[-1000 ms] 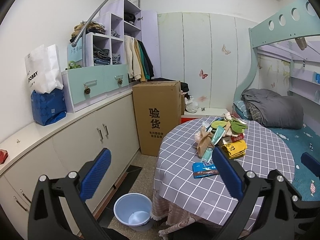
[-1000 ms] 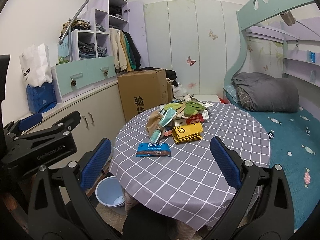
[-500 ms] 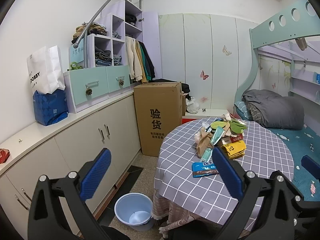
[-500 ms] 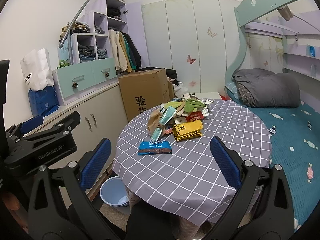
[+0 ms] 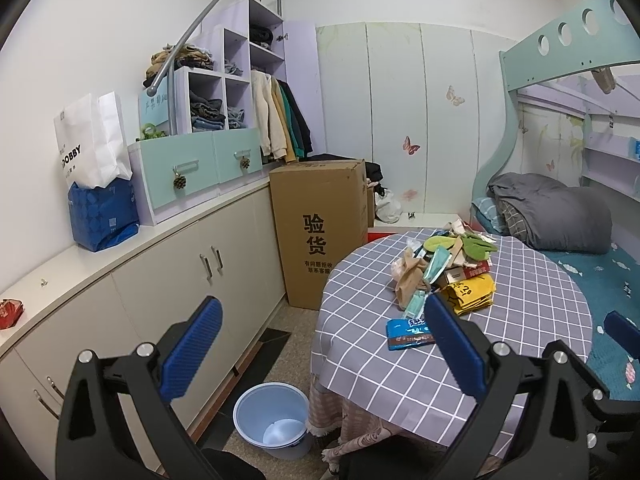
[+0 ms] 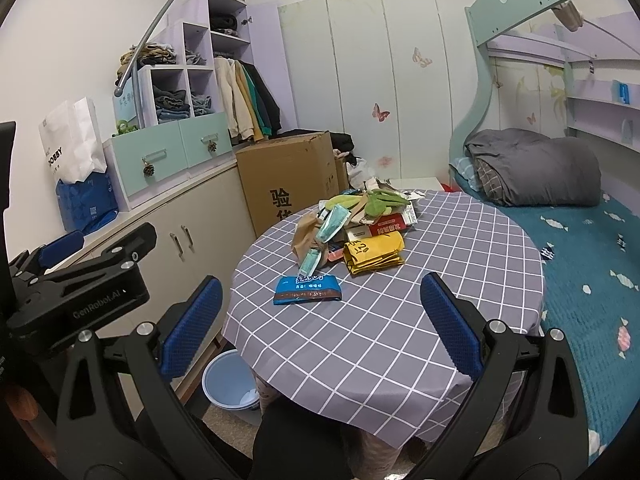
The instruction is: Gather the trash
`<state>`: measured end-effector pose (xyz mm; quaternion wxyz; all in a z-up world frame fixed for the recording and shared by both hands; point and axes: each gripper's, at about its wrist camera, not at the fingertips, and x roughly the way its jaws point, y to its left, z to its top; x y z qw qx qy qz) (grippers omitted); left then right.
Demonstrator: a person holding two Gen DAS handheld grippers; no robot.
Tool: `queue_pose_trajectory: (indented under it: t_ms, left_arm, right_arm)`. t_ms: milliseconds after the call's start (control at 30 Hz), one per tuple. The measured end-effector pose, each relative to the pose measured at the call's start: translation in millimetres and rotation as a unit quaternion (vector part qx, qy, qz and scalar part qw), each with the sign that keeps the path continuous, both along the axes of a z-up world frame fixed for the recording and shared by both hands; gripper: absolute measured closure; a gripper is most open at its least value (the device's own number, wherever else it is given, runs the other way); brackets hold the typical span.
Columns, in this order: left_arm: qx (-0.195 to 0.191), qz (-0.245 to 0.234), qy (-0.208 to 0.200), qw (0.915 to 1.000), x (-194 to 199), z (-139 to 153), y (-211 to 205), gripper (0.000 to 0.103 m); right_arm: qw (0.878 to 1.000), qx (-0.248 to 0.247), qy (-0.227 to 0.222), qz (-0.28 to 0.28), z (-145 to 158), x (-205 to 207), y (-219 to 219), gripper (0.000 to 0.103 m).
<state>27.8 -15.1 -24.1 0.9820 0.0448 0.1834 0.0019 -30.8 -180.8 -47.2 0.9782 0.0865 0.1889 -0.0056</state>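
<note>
Both grippers, left gripper (image 5: 316, 344) and right gripper (image 6: 320, 320), hang with jaws spread wide and nothing in them, short of the round table with the grey checked cloth (image 6: 400, 320). Light blue plastic bin (image 5: 272, 420) sits on the floor beside it; the trash pile (image 6: 356, 228) lies mid-table, flat blue snack wrapper (image 6: 308, 289) just in front.

There is one round table (image 6: 400, 340), one blue bin (image 5: 272, 420), one cardboard box (image 5: 320, 232), one blue wrapper (image 6: 308, 289) and two paper bags (image 5: 94, 140).
</note>
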Motion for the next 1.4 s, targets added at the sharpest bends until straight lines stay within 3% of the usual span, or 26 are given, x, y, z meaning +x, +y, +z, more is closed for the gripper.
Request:
queue_pose_trajectory:
  t_ms: [267, 567, 767, 867, 967, 1100, 1233, 1400]
  left_arm:
    - [-0.009, -0.008, -0.002, 0.9999, 8.6, -11.2, 0.7, 0.004]
    - [0.002, -0.041, 0.069, 0.9968, 47.5, -47.2, -14.0, 0.004]
    - [0.001, -0.12, 0.136, 0.9834, 88.2, -79.0, -34.5, 0.004]
    - [0.026, -0.158, 0.16, 0.9742, 111.7, -94.1, -47.6, 0.004]
    - [0.047, -0.161, 0.181, 0.969, 134.5, -106.8, -54.7, 0.004]
    - [0.032, -0.188, 0.207, 0.9597, 154.6, -118.8, -62.5, 0.004]
    - [0.092, -0.213, 0.217, 0.9483, 171.3, -136.5, -79.4, 0.004]
    - [0.122, -0.239, 0.223, 0.9372, 185.7, -147.2, -89.2, 0.004]
  right_arm:
    - [1.0, 0.017, 0.017, -0.02, -13.2, 8.8, -16.8, 0.006]
    - [0.997, 0.024, 0.05, -0.054, -39.2, 30.9, -45.3, 0.006]
    - [0.991, 0.029, 0.104, -0.078, -71.1, 64.7, -68.3, 0.006]
    - [0.988, 0.032, 0.129, -0.08, -83.8, 83.3, -76.0, 0.006]
    - [0.986, 0.03, 0.145, -0.076, -92.2, 100.1, -79.2, 0.006]
    - [0.986, 0.028, 0.154, -0.063, -98.9, 121.4, -80.3, 0.006]
    - [0.985, 0.021, 0.165, -0.054, -100.7, 138.0, -80.0, 0.006]
    - [0.983, 0.017, 0.174, -0.047, -103.8, 153.0, -80.1, 0.006]
